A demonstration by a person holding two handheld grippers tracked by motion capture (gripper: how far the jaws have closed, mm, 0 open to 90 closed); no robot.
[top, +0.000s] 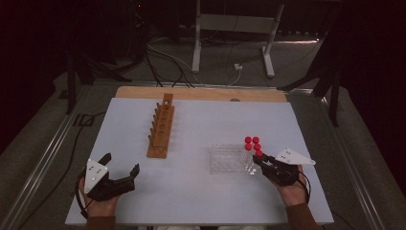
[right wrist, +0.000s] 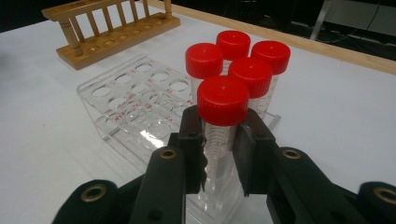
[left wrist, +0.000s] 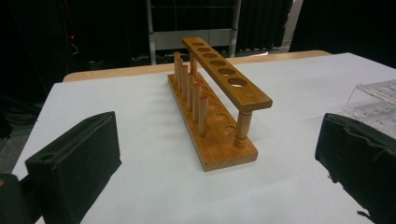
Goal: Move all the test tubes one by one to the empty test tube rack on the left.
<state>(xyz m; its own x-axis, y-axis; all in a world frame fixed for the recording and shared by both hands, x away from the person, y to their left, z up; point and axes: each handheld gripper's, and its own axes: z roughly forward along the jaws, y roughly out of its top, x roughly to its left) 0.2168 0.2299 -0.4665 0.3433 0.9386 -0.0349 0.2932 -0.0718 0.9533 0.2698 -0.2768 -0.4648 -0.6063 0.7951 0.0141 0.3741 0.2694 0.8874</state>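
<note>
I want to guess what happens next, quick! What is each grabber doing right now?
Left gripper: open, holding nothing.
Right gripper: closed on the nearest red-capped tube in the clear rack.

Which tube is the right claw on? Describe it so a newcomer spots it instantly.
On the white table, find the clear plastic rack near the right hand. Five red-capped tubes stand at one end; the gripped tube is the one nearest the person, pinched just below its cap by the right claw.

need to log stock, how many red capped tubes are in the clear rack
5: all upright at one end of the clear rack; nearest tube is clamped by the right gripper, four stand behind it.
</note>
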